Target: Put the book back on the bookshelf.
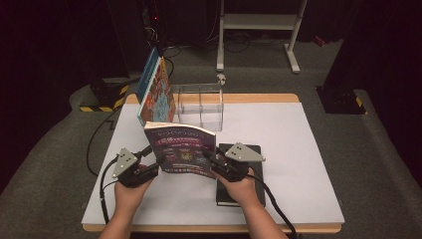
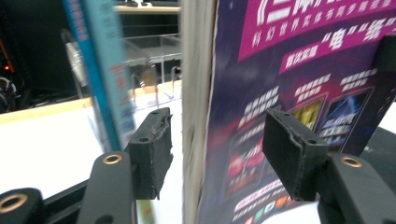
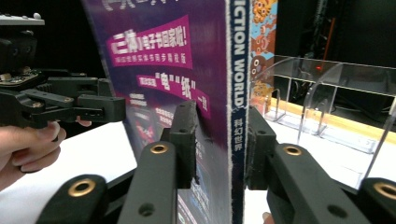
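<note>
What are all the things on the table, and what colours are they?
Magazine: one, purple cover with pink banners, upright at the table's middle, between both grippers.
Book: one, blue with an orange patterned cover, standing tilted against the clear rack, back left.
Clear rack: one, see-through plastic with dividers, back middle.
Notebook: one, black, lying flat under the right hand.
Table: one, white top with wooden edge.
Left gripper: one, black, jaws apart around the magazine's page edge.
Right gripper: one, black, clamped on the magazine's spine.
</note>
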Available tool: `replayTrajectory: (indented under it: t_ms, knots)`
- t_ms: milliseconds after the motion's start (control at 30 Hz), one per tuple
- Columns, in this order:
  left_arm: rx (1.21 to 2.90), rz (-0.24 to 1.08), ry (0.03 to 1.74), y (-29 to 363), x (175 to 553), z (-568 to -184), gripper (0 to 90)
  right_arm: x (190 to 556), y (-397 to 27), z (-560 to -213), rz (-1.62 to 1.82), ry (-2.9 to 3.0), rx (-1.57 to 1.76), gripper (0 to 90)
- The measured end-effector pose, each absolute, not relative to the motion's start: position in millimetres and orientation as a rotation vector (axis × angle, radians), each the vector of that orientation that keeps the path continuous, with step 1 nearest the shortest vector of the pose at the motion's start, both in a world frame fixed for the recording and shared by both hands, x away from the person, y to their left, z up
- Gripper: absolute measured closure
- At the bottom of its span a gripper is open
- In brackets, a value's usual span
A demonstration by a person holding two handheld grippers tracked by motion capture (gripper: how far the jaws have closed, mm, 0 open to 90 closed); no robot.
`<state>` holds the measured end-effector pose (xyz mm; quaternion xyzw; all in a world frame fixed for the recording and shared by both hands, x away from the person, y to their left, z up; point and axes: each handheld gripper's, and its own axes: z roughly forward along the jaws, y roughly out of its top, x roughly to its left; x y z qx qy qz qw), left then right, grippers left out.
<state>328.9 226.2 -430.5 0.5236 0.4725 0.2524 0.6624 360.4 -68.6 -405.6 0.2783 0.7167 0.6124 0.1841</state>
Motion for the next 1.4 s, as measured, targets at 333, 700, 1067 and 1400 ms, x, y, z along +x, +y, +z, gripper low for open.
replayTrajectory:
  t_ms: [333,700,1067,1400]
  knots:
    - [1.211,0.583,1.179,254,321,-463,36.1,357,-68,-406,1.72,2.029,0.755,78.5]
    - [1.218,0.563,1.23,263,331,-494,27.5,352,-68,-407,1.703,2.004,0.743,83.0]
    - [1.246,0.568,1.23,259,333,-498,27.3,350,-65,-407,1.712,1.902,0.838,83.4]
    - [1.243,0.558,1.24,261,334,-498,27.6,357,-64,-400,1.707,1.797,0.87,83.6]
